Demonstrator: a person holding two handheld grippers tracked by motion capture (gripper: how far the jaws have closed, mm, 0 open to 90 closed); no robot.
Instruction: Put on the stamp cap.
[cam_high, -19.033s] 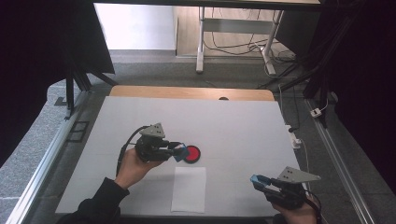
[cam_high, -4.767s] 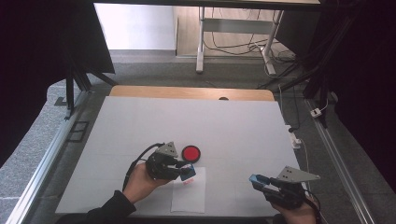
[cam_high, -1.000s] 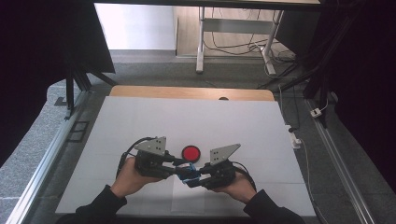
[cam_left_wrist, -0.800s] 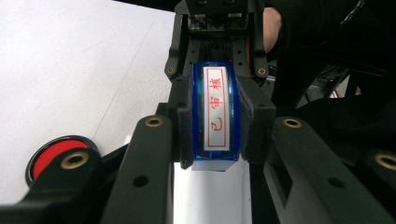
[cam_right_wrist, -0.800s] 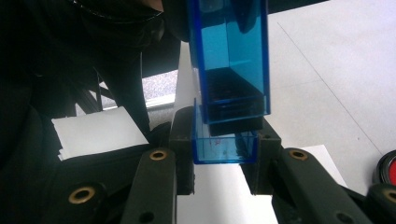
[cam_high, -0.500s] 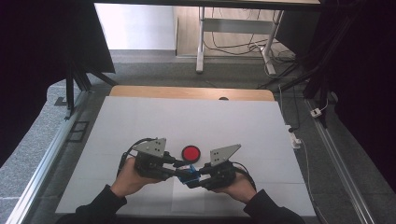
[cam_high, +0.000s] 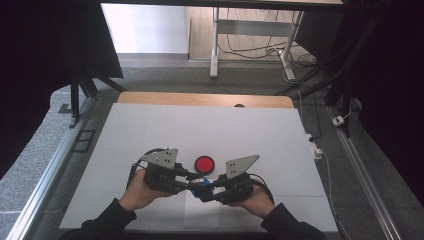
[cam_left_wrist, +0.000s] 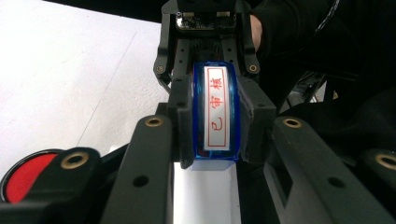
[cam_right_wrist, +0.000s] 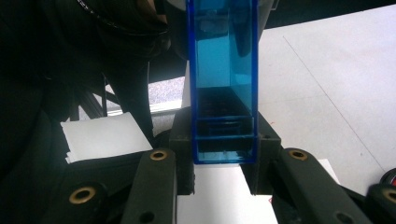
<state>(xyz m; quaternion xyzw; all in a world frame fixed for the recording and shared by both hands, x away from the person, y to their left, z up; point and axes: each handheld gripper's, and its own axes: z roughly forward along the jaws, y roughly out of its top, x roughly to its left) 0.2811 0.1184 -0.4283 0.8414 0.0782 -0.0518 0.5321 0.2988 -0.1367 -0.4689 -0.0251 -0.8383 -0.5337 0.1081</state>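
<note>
White-covered table (cam_high: 150, 125) fills middle of high view; wide bare surface toward upper frame and both sides, near edge close under forearms. White paper sheet (cam_high: 200, 215) lies lower centre, below grippers. Left hand-held gripper (cam_high: 187, 184) and right hand-held gripper (cam_high: 206, 189) point at each other lower centre, tips meeting, hands low over table. Both clamp translucent blue plastic stamp (cam_left_wrist: 216, 114) with red characters from opposite ends, above sheet. Round red ink pad (cam_high: 204, 163) just beyond grippers, apart from stamp.
</note>
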